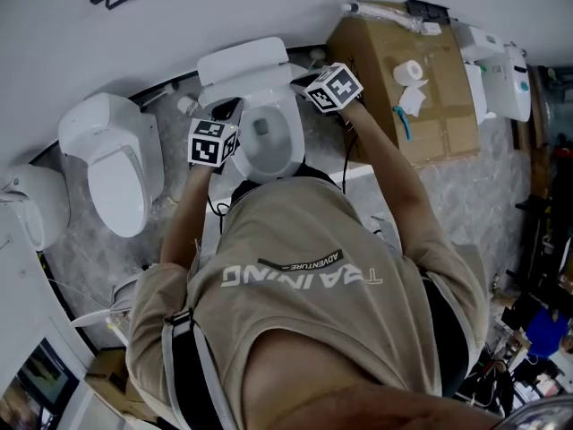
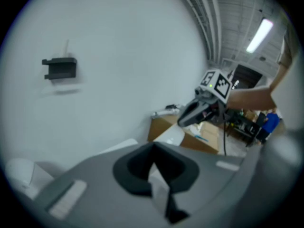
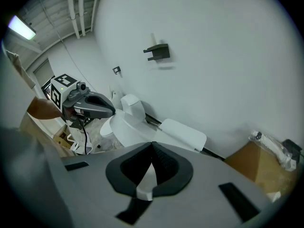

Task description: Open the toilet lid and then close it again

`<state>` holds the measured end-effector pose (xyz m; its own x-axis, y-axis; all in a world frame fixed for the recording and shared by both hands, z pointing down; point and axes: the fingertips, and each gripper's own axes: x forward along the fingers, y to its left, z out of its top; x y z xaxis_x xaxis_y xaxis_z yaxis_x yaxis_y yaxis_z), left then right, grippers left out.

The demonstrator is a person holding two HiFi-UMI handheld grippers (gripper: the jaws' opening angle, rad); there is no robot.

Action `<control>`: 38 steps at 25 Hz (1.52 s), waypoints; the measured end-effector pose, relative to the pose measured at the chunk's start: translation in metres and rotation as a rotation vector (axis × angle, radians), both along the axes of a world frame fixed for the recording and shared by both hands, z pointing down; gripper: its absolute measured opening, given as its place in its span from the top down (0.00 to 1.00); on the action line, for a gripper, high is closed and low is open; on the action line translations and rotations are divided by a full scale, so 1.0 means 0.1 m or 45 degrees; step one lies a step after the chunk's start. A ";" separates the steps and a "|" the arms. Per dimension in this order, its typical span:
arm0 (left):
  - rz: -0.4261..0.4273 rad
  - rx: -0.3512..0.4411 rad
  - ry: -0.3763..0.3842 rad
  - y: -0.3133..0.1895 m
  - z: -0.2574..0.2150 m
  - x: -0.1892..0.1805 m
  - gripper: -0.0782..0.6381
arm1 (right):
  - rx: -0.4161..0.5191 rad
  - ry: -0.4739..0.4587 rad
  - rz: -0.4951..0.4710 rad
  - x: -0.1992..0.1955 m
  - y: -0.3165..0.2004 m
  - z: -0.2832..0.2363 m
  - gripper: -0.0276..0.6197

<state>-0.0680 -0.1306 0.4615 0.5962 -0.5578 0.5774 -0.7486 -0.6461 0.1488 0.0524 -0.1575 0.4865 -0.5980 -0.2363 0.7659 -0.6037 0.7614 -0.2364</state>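
Observation:
The white toilet (image 1: 266, 141) stands against the wall, its tank (image 1: 242, 61) behind it and its bowl showing from above. The lid (image 3: 124, 127) is raised and held from both sides. My left gripper (image 1: 224, 113) is at the lid's left rim, and in the left gripper view the left gripper (image 2: 154, 167) has a white strip of the lid (image 2: 159, 180) pinched in its jaws. My right gripper (image 1: 303, 84) is at the right rim, and in the right gripper view the right gripper (image 3: 149, 167) is shut on the lid's white edge. Each gripper shows in the other's view.
A second toilet (image 1: 121, 164) with its lid down stands to the left, and a third toilet (image 1: 31, 206) is at the far left. A cardboard box (image 1: 439, 106) carrying a paper roll (image 1: 409, 70) stands to the right. A black bracket (image 3: 158, 52) hangs on the wall.

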 end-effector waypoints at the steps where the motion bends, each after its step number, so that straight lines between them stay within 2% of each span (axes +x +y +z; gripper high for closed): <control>1: 0.008 -0.012 0.005 0.06 0.03 0.01 0.88 | -0.013 0.002 0.008 0.01 0.06 0.03 0.94; 15: 0.070 -0.174 0.108 0.74 0.37 0.13 0.88 | -0.164 0.038 0.116 0.13 0.73 0.37 0.94; 23: 0.106 -0.274 0.123 1.05 0.59 0.19 0.88 | -0.233 0.069 0.119 0.19 1.04 0.60 0.94; 29: 0.073 -0.357 0.065 1.33 0.80 0.26 0.88 | -0.282 0.017 0.110 0.25 1.31 0.77 0.94; 34: -0.026 -0.476 0.048 1.53 0.99 0.26 0.88 | -0.246 0.041 0.056 0.23 1.52 0.94 0.94; 38: -0.062 -0.566 0.006 1.69 1.15 0.30 0.88 | -0.268 0.015 0.046 0.27 1.69 1.10 0.94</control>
<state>-0.0379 0.0384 0.5766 0.5789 -0.2835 0.7645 -0.7750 -0.4828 0.4078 0.0791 0.0117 0.5967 -0.5830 -0.0916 0.8073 -0.6331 0.6740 -0.3807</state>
